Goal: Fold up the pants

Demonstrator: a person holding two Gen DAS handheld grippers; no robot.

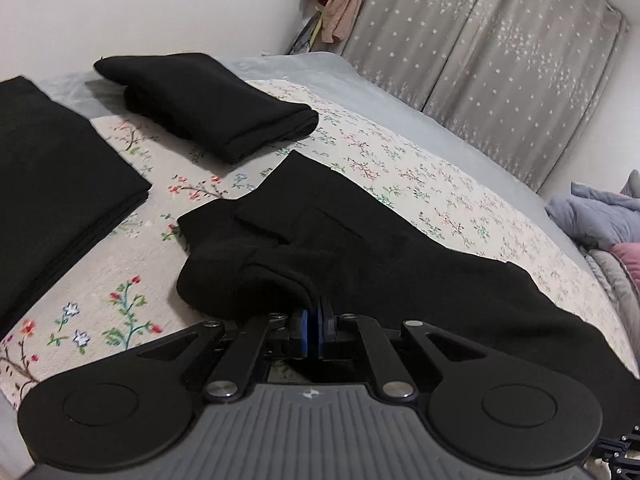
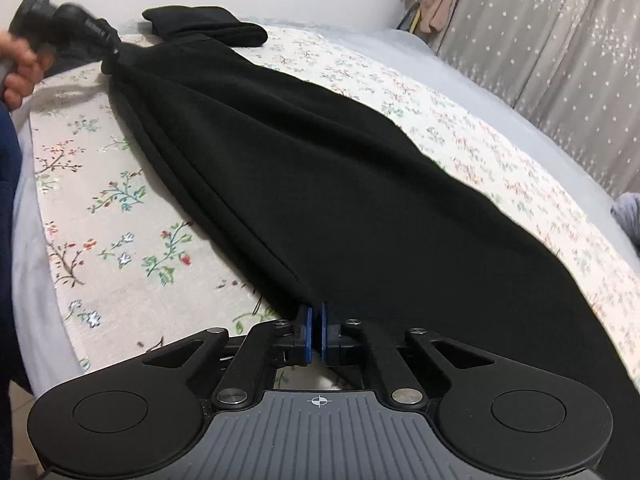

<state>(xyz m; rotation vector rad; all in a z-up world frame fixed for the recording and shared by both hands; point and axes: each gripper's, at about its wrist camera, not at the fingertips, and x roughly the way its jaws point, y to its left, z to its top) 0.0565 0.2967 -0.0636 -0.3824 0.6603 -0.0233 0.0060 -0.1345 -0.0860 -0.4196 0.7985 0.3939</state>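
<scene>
Black pants (image 2: pixel 320 184) are stretched lengthwise over the floral bed (image 2: pixel 120 240), one end pinched in the left tool (image 1: pixel 314 312), the other in the right tool (image 2: pixel 314 316). Even tension should be kept and seams aligned before folding; folded garments (image 1: pixel 208 108) lie nearby.

Left wrist view: low over floral-quilted bed (image 1: pixel 360 152), close, facing grey star-print curtain (image 1: pixel 500 60) at 1 o'clock. Right wrist view: opposite end, close, same curtain (image 2: pixel 540 32); both share long black pants (image 1: pixel 380 248) (image 2: pixel 320 168).
</scene>
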